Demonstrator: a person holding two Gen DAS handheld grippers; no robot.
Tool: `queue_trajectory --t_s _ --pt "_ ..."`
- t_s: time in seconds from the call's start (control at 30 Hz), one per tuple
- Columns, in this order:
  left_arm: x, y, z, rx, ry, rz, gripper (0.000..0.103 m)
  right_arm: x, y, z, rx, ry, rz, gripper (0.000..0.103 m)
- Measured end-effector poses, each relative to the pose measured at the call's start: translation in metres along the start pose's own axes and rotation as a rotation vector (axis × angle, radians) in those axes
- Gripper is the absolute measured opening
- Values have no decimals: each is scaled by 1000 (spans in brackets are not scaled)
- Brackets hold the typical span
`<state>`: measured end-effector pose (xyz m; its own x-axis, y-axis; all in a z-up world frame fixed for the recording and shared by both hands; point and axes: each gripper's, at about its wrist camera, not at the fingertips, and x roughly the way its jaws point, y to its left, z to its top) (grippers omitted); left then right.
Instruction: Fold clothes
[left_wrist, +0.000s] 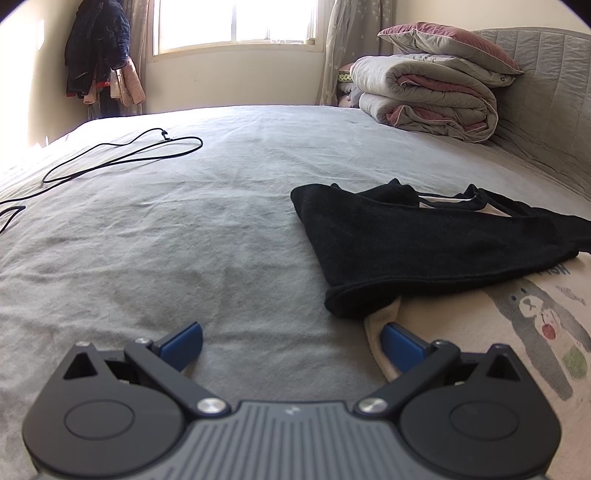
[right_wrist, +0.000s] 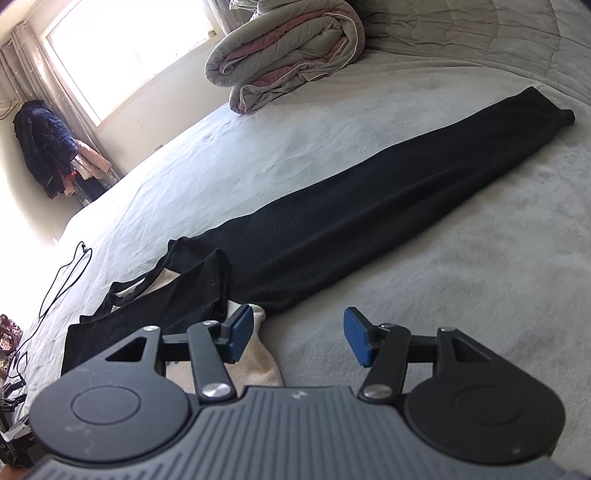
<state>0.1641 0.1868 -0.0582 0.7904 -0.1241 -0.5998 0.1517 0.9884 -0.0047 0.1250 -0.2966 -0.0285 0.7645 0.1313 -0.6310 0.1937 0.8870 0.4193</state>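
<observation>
Two grippers are hovering low over the grey bed sheet (left_wrist: 155, 236), and I'm seeing both spread wide, gripping nothing. My left gripper (left_wrist: 291, 343) is sitting just short of the black trousers (left_wrist: 424, 243), its right finger touching the cream printed garment (left_wrist: 517, 321) beneath them. My right gripper (right_wrist: 299, 338) is facing the long trouser leg. A black cable (left_wrist: 122, 155) is trailing across the sheet, well clear, and a folded duvet (right_wrist: 288, 48) is sitting beyond.
</observation>
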Motion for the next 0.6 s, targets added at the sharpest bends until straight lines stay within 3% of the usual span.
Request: queue_trajectory --t_s 0.1,0.33,0.6 --pt "-3 -15 -3 69 -23 65 103 1 4 1 -36 5 -10 59" --pt "-1 8 -2 -52 -11 -29 103 10 -2 -7 42 19 -60 59" --pt "0 1 -2 -21 -4 -7 103 7 4 -17 93 16 -148 59"
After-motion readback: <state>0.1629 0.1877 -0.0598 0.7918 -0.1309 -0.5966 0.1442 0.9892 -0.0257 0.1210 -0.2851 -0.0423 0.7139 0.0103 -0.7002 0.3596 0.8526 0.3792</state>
